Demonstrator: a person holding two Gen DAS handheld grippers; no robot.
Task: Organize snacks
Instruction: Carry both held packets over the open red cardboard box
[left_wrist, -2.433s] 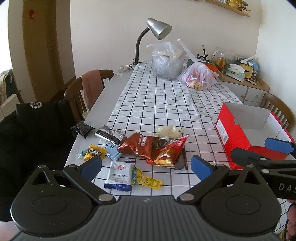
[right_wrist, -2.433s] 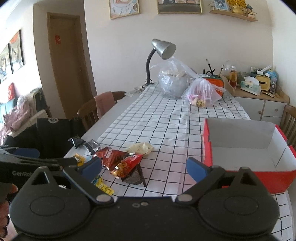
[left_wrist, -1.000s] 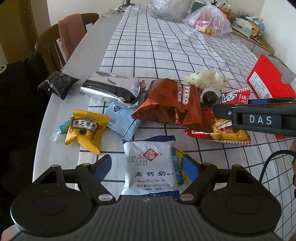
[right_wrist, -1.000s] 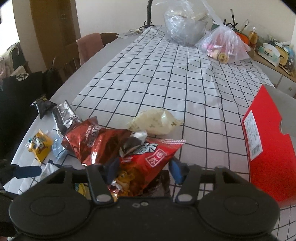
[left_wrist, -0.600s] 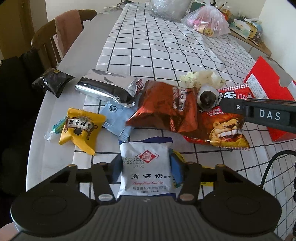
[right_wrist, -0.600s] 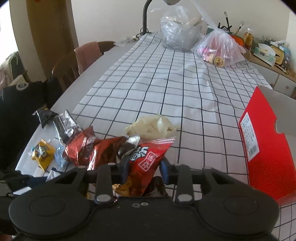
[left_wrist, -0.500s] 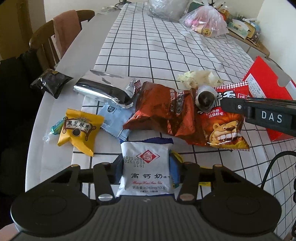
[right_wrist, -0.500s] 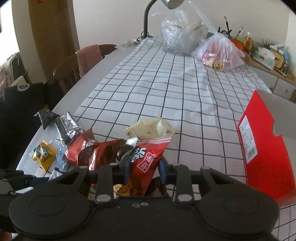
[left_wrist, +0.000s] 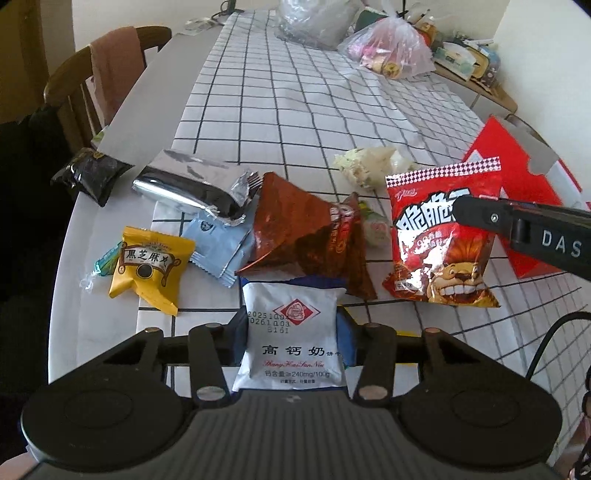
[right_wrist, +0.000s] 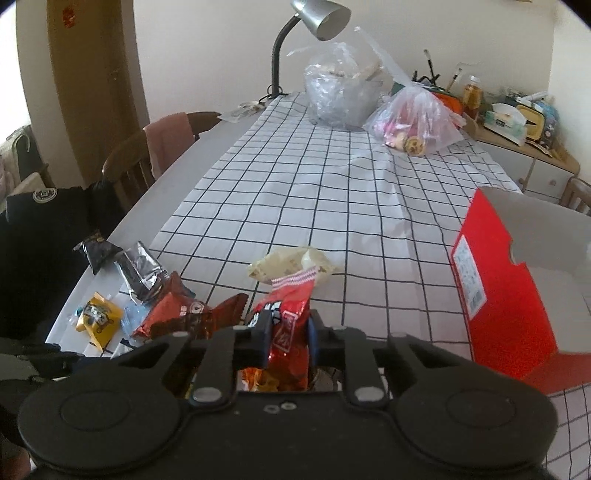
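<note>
Pick-up step: left tongs (left_wrist: 291, 341) clamped on white biscuit packet (left_wrist: 291, 343), right tongs (right_wrist: 286, 338) clamped on red crisp bag (right_wrist: 286, 325); next, probably carry both to red box (right_wrist: 509, 295).

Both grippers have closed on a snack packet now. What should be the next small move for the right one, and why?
Probably carry the red lion packet sideways over the open red box before releasing. The right gripper is shut on the packet's top and holds it off the table, and the box stands open just to its right. The left gripper holds the white packet, so it could follow.
</note>
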